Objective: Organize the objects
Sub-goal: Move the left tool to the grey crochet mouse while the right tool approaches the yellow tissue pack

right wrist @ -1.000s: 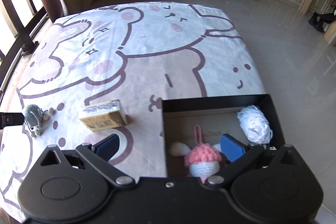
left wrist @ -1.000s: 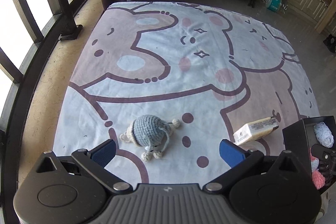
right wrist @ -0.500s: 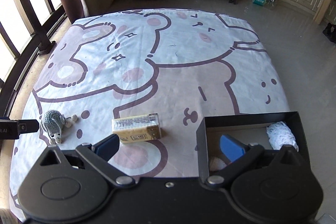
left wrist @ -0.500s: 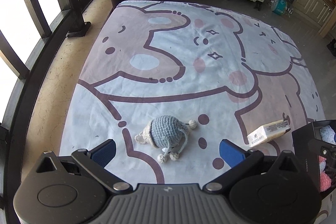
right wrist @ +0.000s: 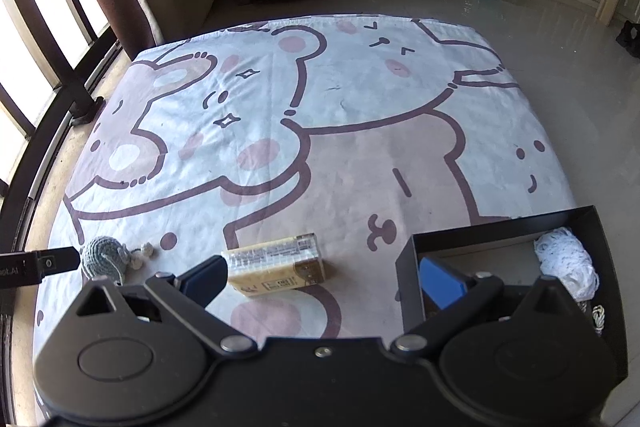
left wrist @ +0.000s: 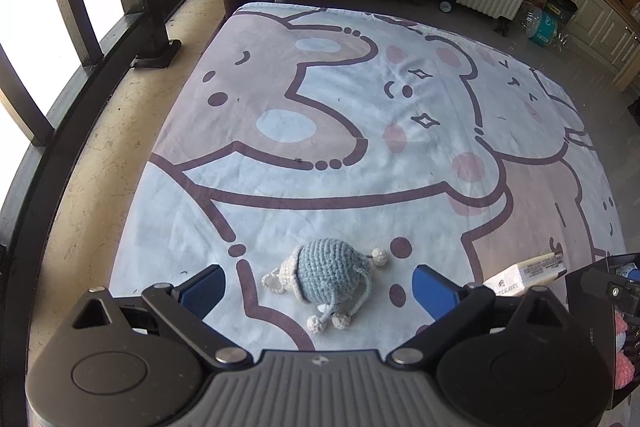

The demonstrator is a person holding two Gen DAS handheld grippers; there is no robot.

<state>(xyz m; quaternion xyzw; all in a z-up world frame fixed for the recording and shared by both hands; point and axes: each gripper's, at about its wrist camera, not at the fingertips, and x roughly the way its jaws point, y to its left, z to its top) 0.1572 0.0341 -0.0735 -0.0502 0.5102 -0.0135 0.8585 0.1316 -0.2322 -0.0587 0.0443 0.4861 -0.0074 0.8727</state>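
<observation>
Left gripper [left wrist: 316, 285]: black frame, blue pads, jaws spread wide and just now closing slightly, gripping nothing. Between and just ahead of its pads, untouched: a small blue-grey crocheted toy [left wrist: 326, 273] with cream pom-pom ends, lying on a pale bedsheet printed with pink-brown cartoon bears [left wrist: 320, 131]. To its right, near the right pad: a tan rectangular paper-wrapped packet [left wrist: 524, 273], flat on the sheet.

Right gripper [right wrist: 324, 277]: same build, jaws spread wide, empty. The packet [right wrist: 276, 263] lies between its pads, nearer the left one; contact cannot be told. The right pad hangs over a black open-topped cardboard box [right wrist: 408, 283]. Inside the box, at the gripper's far right: a white crocheted ball [right wrist: 566, 263]. Far left of the gripper: the crocheted toy [right wrist: 106, 259], beside a finger of the left gripper.
</observation>
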